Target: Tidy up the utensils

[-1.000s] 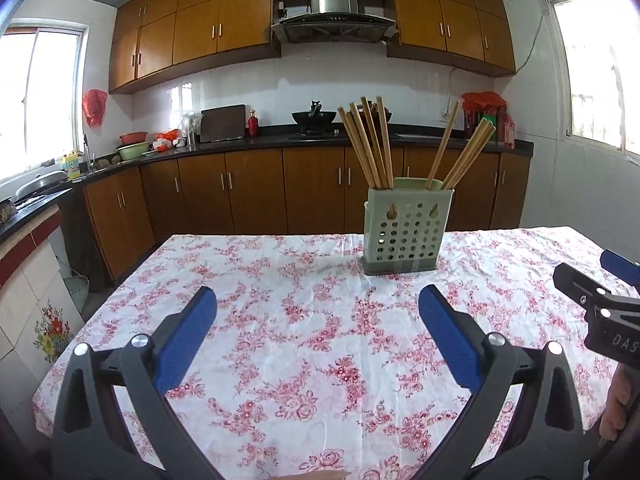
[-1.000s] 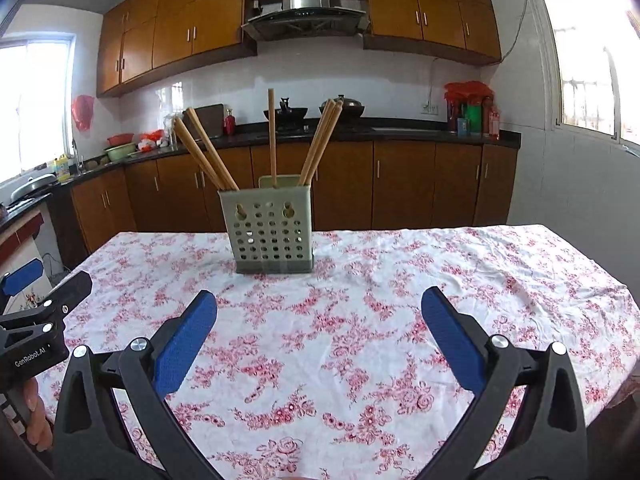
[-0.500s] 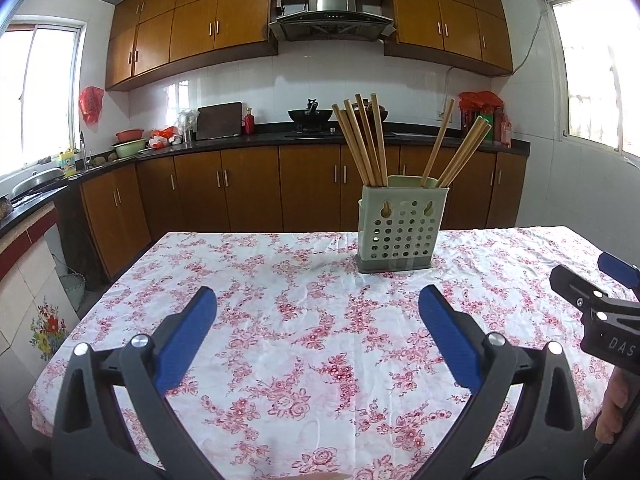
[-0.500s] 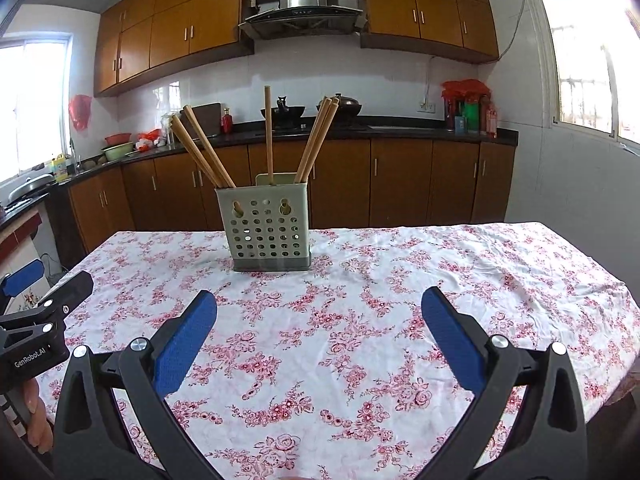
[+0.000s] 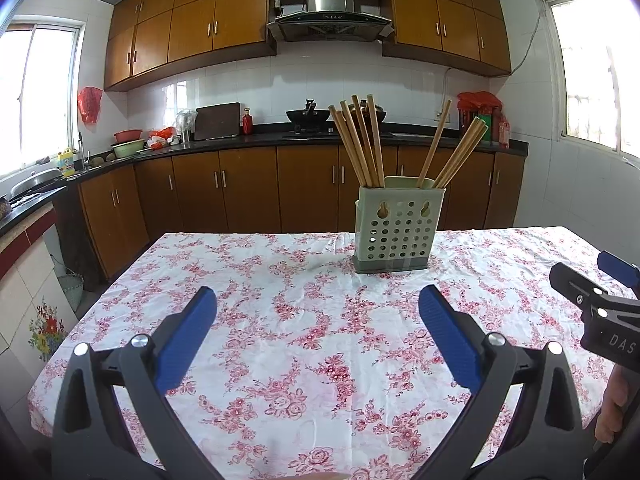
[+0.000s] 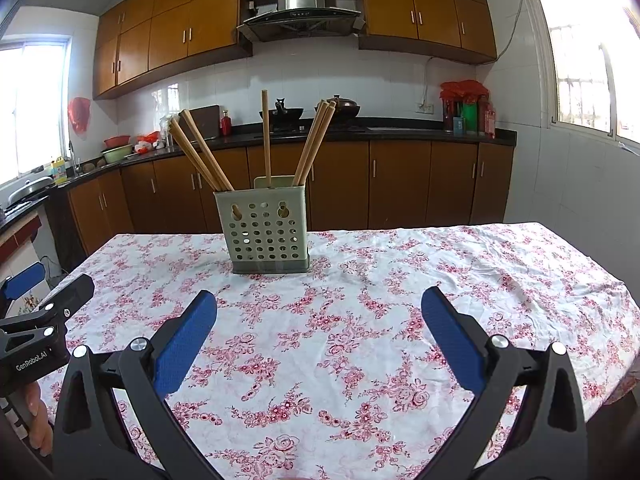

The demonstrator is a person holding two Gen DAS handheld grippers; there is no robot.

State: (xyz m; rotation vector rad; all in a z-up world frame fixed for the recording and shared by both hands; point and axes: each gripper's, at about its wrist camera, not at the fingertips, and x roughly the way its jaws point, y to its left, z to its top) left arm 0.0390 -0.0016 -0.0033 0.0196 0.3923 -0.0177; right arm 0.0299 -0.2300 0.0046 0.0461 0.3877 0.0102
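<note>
Evidently your left gripper [image 5: 318,334] had its blue-padded fingers [image 5: 186,340] spread wide with nothing between them, and your right gripper [image 6: 319,336] matched it, fingers [image 6: 450,338] apart and empty. Both hovered above the tabletop with its white cloth printed in red flowers [image 5: 280,320], well short of any utensil.

Compared with a second earlier, you had pulled both grippers back and a little higher: the pale green perforated plastic utensil holder on its grey base [image 5: 398,230] sat smaller and farther off in each wrist view. I judge that as a retreat after the work, since no loose utensil lay on the cloth in either view.

That holder stood upright toward the far side of the tabletop, untouched by either gripper. Its contents were the long wooden chopsticks [image 5: 360,144], all standing tips-down inside it. From the left view, one bunch leaned left in the left compartment and a smaller group leaned right in the other. From the right view, one chopstick [image 6: 265,136] stood nearly straight between the splayed groups.
</note>
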